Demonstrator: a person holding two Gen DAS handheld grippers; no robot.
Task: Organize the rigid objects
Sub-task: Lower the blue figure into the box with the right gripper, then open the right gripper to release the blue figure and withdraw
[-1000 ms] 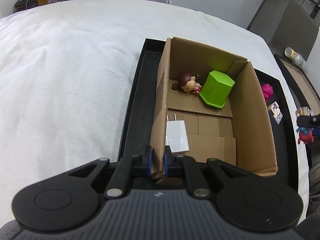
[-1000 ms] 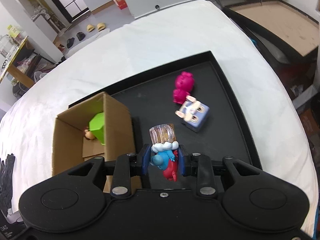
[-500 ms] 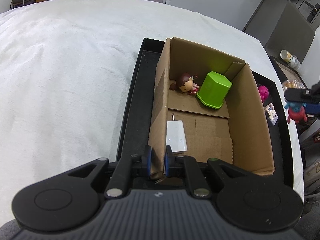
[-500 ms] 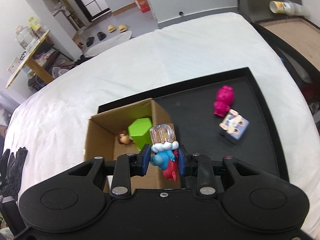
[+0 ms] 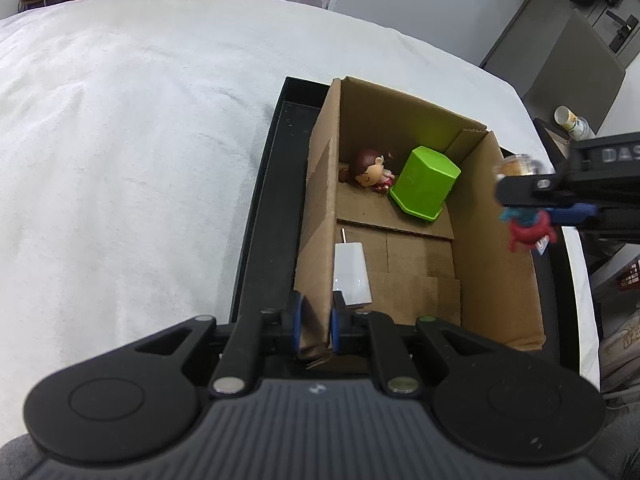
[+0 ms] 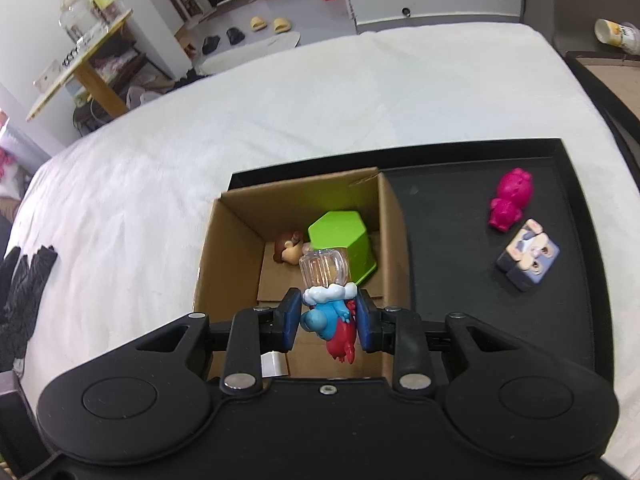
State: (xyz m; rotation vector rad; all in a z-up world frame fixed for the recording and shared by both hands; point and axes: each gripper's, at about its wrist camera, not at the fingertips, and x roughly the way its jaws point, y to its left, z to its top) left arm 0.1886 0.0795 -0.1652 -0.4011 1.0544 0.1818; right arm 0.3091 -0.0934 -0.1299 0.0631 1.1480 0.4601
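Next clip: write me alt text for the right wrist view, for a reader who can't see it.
The right gripper holds a blue and red toy figure with a clear top above an open cardboard box that stands in a black tray on a white cloth. Inside the box lie a green hexagonal container and a small doll; a pink figure and a printed cube remain on the tray.

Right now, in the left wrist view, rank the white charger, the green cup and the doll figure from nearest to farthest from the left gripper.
1. White charger, just ahead of the left gripper, inside the cardboard box.
2. Green cup, far right.
3. Doll figure, far left corner; close call with the cup.
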